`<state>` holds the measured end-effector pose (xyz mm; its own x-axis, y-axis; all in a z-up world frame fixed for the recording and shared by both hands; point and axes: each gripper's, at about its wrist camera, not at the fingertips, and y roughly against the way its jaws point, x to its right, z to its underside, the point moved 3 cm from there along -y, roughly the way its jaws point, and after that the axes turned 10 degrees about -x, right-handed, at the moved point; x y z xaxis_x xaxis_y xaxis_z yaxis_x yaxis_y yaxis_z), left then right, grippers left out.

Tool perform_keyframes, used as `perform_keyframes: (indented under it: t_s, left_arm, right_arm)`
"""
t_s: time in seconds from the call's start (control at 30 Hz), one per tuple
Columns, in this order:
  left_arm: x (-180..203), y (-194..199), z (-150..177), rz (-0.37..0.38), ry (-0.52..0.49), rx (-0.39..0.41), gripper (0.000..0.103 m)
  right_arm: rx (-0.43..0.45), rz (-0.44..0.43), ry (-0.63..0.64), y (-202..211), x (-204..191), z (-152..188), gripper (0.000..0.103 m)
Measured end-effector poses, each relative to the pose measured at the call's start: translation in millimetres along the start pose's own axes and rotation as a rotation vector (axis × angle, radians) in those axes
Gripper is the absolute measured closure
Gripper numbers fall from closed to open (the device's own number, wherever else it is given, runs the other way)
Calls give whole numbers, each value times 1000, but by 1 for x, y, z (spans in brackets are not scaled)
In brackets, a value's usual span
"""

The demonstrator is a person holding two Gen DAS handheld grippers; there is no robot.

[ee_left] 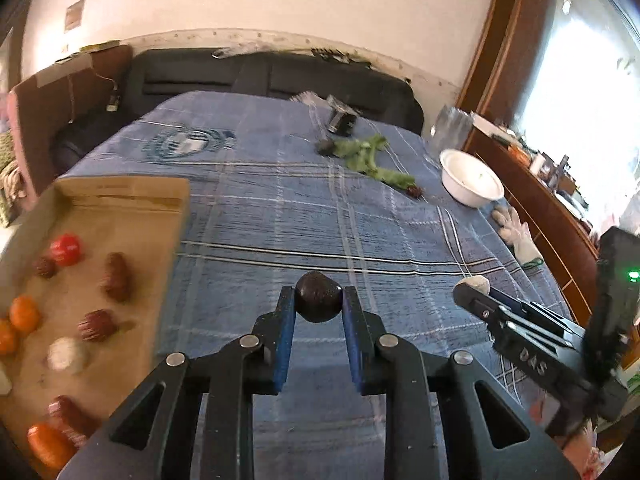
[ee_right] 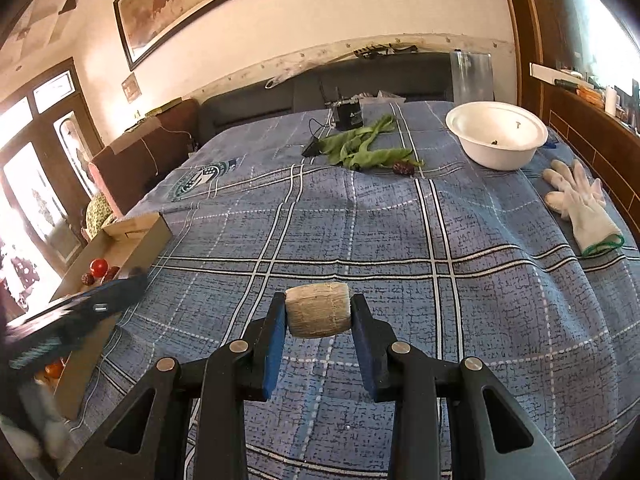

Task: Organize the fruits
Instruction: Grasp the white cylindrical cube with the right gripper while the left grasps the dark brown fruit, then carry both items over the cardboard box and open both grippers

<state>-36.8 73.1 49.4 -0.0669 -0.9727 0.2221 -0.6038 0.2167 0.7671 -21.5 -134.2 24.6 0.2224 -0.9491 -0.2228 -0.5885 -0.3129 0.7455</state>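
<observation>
Currently both grippers are in the carry step. The left gripper (ee_left: 318, 304) has its jaws clamped on a dark round fruit (ee_left: 318, 297); the right gripper (ee_right: 318, 316) grips a pale cut piece (ee_right: 318, 311) (identity unclear). Both loads hang above the bed (ee_right: 400, 240). The next move probably calls for transport to the cardboard tray (ee_left: 132, 216) or the white bowl (ee_right: 496, 128).

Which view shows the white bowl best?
Right wrist: the round white bowl sits large and sharp, its inside visible. In the left wrist view it is smaller, blurred, near the right edge.
</observation>
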Motion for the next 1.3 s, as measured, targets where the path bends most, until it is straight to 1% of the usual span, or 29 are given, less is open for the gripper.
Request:
perform_keyframes:
  t_s: [0.1,0.27,0.4,0.53,0.73,0.87,1.0,1.1,1.3]
  left_arm:
    - [-24,23,6,-42,35,30,81]
    - [-86,61,14,-138,126,69,80]
    - [-140,84,24,-213,221,91,80]
    - [-175,87,35,-226,293,72,80]
    - [-193,72,47,-225,316,16,80]
    - [-202,66,55,-231,325,-11,80]
    - [-210,64,60,-227,344,-11,80]
    - [-212,65,61,-218,347,-1,80]
    - [-215,70,63,-207,366,11,78]
  right_arm:
    - [3,21,7,0,-2,2,69]
    - [-2,68,43,-2,-12,1,69]
    - [-7,20,84,6,-40,0,68]
    - [-25,-54,164,10,-88,1,68]
    - [-64,-163,328,5,-177,6,68]
    - [-94,-195,402,-6,-219,12,68]
    - [-115,-192,456,-23,-247,18,68]
    - [-137,-176,484,-39,-261,20,68]
    - [-171,-140,532,-62,-276,29,68]
